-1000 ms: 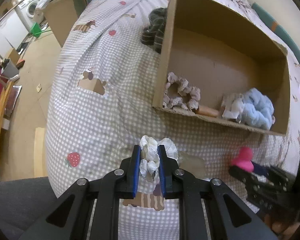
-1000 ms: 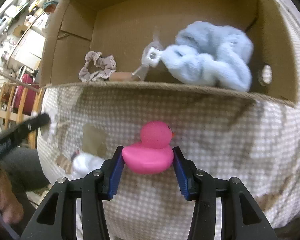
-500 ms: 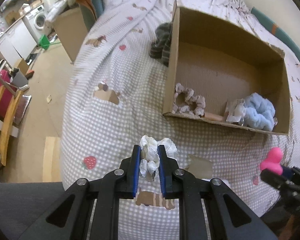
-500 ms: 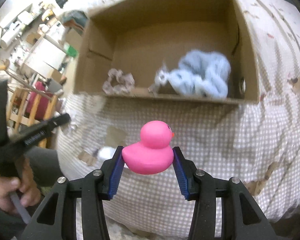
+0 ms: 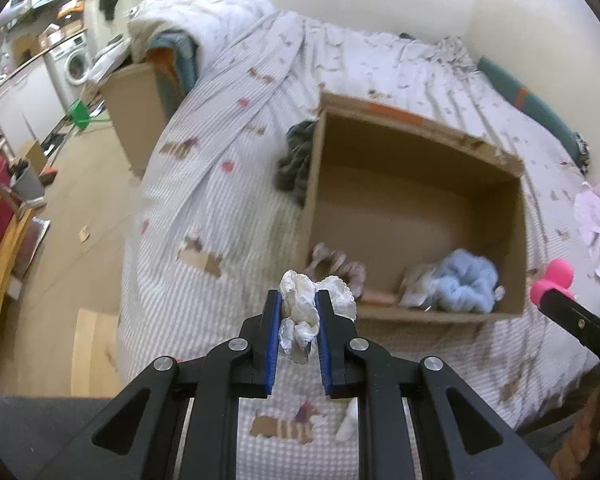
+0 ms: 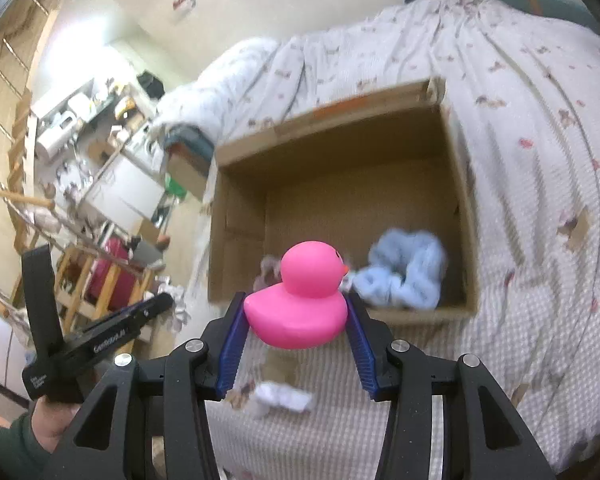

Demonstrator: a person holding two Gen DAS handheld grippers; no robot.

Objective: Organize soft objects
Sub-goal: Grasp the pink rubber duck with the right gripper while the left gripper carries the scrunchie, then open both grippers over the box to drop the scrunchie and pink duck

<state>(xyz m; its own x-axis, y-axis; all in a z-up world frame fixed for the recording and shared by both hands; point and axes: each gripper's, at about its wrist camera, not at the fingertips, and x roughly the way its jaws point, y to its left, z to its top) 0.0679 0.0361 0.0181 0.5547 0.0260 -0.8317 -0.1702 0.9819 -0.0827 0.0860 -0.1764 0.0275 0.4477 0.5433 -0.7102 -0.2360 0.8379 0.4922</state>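
My left gripper (image 5: 298,304) is shut on a white frilly scrunchie (image 5: 300,312), held above the bed just in front of an open cardboard box (image 5: 412,320). My right gripper (image 6: 296,320) is shut on a pink rubber duck (image 6: 300,304), held before the same box (image 6: 420,314). Inside the box lie a light blue fluffy scrunchie (image 5: 466,286), also in the right wrist view (image 6: 404,276), and a beige frilly scrunchie (image 5: 336,266). The duck (image 5: 552,284) and right gripper show at the right edge of the left wrist view; the left gripper (image 6: 156,308) shows at the left of the right wrist view.
The box rests on a bed with a checked, dog-print cover (image 5: 204,280). A dark knitted cloth (image 5: 296,160) lies beside the box's left wall. A small white item (image 6: 280,396) lies on the cover below the duck. Pink cloth (image 5: 596,224) lies far right. Floor and furniture lie to the left.
Both grippers have risen and pulled back from the bed with their objects still held. The box looks smaller and its open top shows more.
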